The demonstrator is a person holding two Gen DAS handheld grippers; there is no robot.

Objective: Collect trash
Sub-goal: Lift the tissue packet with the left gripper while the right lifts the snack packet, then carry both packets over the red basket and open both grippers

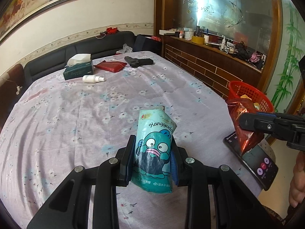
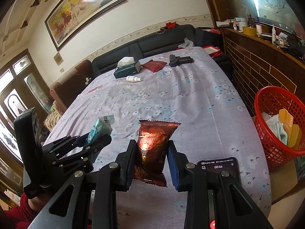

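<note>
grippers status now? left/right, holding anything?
Left gripper: closed on the teal tissue pack.
Right gripper: closed on the red snack wrapper.

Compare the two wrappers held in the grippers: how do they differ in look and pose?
The teal wrapper shows a cartoon character and light print; the dark red wrapper is glossy foil with a rose pattern. The teal wrapper sits in the left gripper; the dark red wrapper sits in the right gripper, nearer the red basket. Both are clamped between the pads, standing up above the flowered tablecloth.
</note>
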